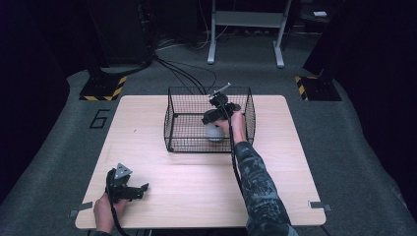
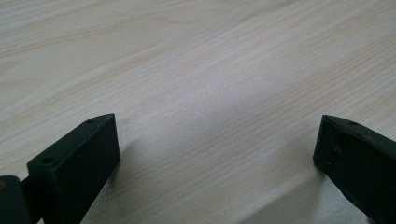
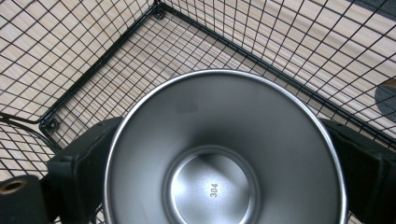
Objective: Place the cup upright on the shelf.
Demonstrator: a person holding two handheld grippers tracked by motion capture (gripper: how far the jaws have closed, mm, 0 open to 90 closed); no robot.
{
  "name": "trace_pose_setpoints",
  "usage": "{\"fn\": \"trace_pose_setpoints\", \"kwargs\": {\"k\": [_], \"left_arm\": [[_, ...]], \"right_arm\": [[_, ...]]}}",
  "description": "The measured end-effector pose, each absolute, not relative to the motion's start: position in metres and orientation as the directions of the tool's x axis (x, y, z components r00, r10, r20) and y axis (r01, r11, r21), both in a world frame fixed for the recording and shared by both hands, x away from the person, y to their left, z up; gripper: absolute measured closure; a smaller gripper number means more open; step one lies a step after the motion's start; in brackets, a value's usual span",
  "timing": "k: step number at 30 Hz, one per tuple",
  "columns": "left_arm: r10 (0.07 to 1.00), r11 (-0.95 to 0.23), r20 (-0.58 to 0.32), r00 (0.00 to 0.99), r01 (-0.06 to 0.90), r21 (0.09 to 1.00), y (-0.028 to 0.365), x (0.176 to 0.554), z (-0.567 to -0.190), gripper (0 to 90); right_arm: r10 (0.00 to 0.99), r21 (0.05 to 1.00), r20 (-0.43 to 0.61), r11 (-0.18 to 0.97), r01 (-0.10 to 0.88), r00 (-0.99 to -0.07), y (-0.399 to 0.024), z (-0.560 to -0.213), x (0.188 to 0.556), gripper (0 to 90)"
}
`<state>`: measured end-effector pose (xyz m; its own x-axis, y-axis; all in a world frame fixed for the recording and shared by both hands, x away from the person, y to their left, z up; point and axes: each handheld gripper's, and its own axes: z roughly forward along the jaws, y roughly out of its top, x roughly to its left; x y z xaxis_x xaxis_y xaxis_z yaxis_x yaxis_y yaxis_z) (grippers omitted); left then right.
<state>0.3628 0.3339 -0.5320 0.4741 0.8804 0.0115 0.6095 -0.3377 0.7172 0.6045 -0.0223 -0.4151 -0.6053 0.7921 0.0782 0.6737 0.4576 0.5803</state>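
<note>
One steel cup (image 3: 224, 154) clamped between right gripper (image 1: 216, 118) fingers inside the wire basket (image 1: 172, 118).
If you release it tilted, it may topple; left gripper (image 1: 129, 189) fingers rest spread wide on the surface (image 2: 196, 70).

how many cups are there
1. A steel cup sits between the jaws of the right gripper, inside the wire basket on the table. No other cup shows, though the hand may hide part of the basket.
</note>
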Motion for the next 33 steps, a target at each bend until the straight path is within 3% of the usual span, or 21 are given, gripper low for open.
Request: {"fn": "trace_pose_setpoints", "kwargs": {"k": [21,33], "left_arm": [[0.879,-0.339,0.009,0.476,0.611,0.715,0.334,0.363,-0.532,0.4],[0.885,-0.326,0.008,0.466,0.606,0.726,0.333,0.363,-0.533,0.4]], "right_arm": [[0.783,0.549,0.107,0.468,0.693,-0.613,-0.025,-0.422,0.603,4.7],[0.752,0.617,0.11,0.461,0.638,-0.649,-0.032,-0.398,0.589,0.0]]}}
